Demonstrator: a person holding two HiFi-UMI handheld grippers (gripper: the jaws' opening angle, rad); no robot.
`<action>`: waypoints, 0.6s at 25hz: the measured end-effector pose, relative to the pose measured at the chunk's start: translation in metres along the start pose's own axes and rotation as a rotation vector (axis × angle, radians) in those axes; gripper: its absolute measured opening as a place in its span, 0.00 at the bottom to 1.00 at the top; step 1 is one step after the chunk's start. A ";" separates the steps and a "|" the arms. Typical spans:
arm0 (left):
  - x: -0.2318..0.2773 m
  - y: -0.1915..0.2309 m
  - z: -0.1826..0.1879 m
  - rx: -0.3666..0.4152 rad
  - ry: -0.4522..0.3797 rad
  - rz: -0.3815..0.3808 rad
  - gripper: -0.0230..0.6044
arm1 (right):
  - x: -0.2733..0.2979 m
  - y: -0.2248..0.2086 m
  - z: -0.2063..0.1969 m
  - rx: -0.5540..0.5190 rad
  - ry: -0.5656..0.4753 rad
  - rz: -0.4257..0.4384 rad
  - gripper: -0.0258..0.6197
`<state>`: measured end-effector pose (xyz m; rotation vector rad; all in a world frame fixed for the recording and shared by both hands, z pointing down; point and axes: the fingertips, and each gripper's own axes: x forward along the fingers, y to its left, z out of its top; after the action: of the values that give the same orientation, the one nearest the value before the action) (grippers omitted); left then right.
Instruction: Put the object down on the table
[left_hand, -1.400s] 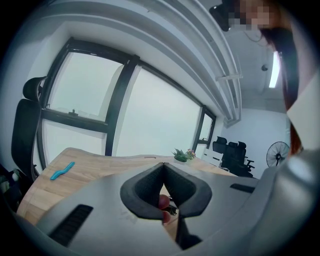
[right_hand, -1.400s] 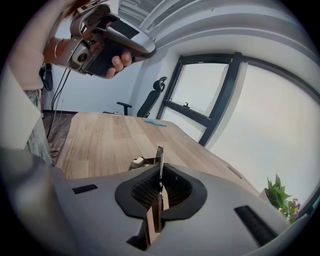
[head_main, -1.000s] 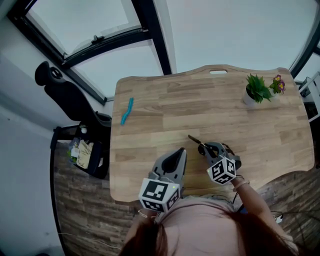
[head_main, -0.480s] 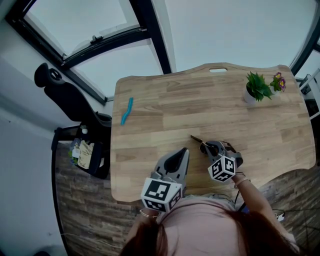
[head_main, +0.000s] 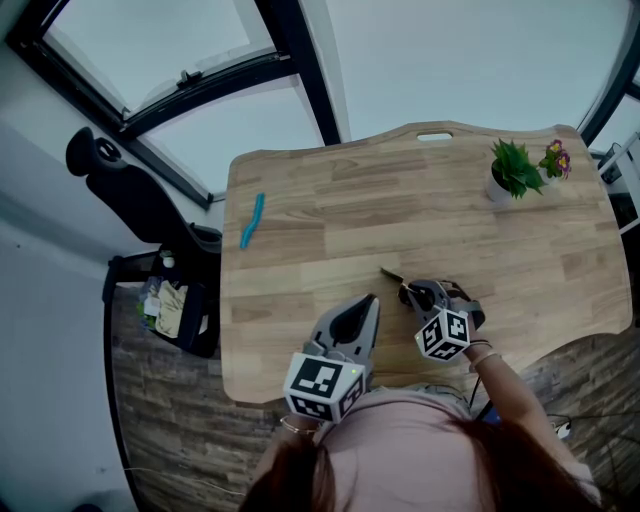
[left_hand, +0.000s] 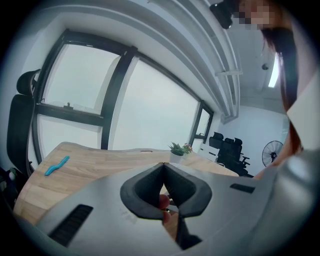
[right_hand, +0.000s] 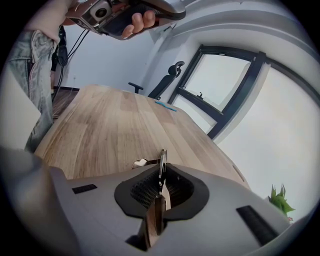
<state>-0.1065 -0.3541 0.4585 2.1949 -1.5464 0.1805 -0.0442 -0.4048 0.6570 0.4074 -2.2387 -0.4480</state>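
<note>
While right gripper (head_main: 410, 293) pinches slim wood-handled blade (right_hand: 156, 216), pale woodgrain table (head_main: 330, 200)

The tabletop (head_main: 400, 220) fills the middle of the scene, with a window (head_main: 200, 60) beyond its far edge. A small strip (head_main: 253, 221) lies on it near the left edge, well apart from everything else. A potted plant (head_main: 513, 175) stands at the far right corner, with a smaller flowering plant (head_main: 555, 165) just to its right. Off the tabletop to the left stands a chair (head_main: 130, 195), and nearer than it a bin (head_main: 172, 308) sits on the floor. At the near edge, the left gripper (head_main: 368, 300) is just left of the right gripper (head_main: 408, 290). A slim tool (head_main: 390, 276) sits between the right gripper's fingers and points far-left over the tabletop.
</note>
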 end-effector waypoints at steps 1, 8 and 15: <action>0.000 0.000 0.000 -0.001 0.001 0.000 0.04 | 0.000 0.002 0.000 0.000 0.001 0.007 0.04; 0.000 0.002 -0.002 -0.008 0.000 0.004 0.04 | 0.003 0.011 -0.002 0.032 0.003 0.040 0.06; -0.001 0.001 -0.004 -0.001 0.000 0.004 0.04 | 0.003 0.017 -0.006 0.063 0.020 0.065 0.14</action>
<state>-0.1071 -0.3517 0.4620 2.1911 -1.5504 0.1811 -0.0445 -0.3920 0.6705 0.3693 -2.2440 -0.3388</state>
